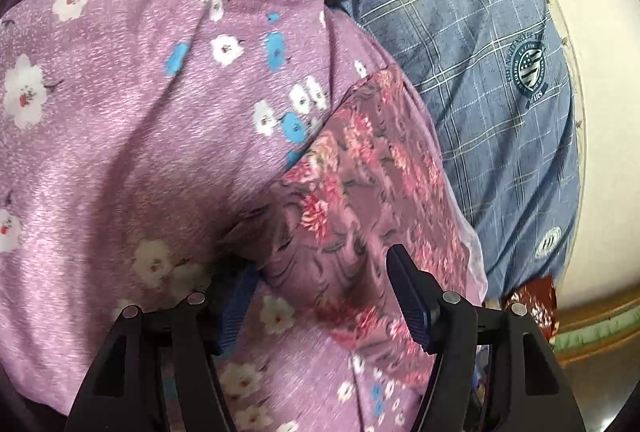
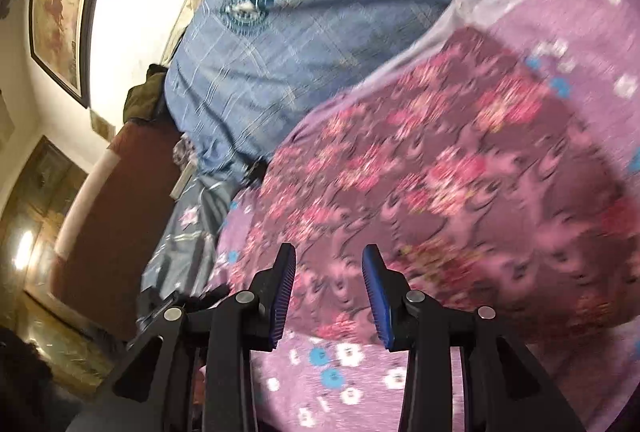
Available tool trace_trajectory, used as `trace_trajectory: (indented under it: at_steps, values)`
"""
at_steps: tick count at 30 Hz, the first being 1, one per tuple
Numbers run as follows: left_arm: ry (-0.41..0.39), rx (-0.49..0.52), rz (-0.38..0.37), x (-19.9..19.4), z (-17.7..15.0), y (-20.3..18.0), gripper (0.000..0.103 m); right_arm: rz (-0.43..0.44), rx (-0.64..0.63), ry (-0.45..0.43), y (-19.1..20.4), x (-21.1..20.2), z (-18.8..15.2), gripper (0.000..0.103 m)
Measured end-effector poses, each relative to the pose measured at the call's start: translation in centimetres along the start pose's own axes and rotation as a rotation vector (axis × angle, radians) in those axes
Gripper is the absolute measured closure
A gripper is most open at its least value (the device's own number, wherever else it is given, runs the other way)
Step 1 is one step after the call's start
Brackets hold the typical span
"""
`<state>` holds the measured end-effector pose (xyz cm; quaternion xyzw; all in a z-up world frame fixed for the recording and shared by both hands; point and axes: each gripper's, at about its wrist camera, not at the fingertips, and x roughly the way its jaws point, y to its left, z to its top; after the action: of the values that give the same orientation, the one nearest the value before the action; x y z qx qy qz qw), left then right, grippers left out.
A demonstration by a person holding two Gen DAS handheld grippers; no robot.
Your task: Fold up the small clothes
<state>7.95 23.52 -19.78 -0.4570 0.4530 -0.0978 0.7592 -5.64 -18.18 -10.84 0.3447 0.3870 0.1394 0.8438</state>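
Note:
A mauve cloth with pink and red flowers [image 1: 360, 184] lies folded on a lilac sheet printed with white and blue flowers [image 1: 132, 112]. My left gripper [image 1: 320, 272] is open, its jaws wide apart over the cloth's near end; the left finger's tip is tucked under a fold of the lilac sheet. In the right wrist view the same flowered cloth [image 2: 440, 168] fills the middle, blurred. My right gripper [image 2: 330, 260] is open just above the cloth's near edge, holding nothing.
A blue checked cover with round logos [image 1: 480, 52] lies beyond the cloth, also in the right wrist view [image 2: 300, 32]. A white wall [image 1: 600, 152] borders it. A framed picture [image 2: 60, 12] and a brown chair [image 2: 120, 212] stand at the left.

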Motion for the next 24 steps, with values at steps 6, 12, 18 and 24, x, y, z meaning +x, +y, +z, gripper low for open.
trace_trajectory:
  at_steps: [6,12,18,24]
  values:
    - [-0.026,0.034,-0.02,0.3,-0.7,-1.4,0.065,0.023,0.032,0.019,0.6,3.1,0.5,0.098]
    - [-0.046,0.079,0.082,2.4,-1.7,-3.4,0.084,-0.109,0.029,0.262,-0.1,9.2,-1.4,0.103]
    - [-0.047,0.027,0.103,3.8,-1.1,-4.6,0.073,-0.045,0.027,0.202,0.2,7.2,-1.0,0.099]
    - [-0.156,0.23,0.147,1.7,-2.9,-9.8,0.096,-0.065,0.062,0.062,-1.9,2.9,0.8,0.097]
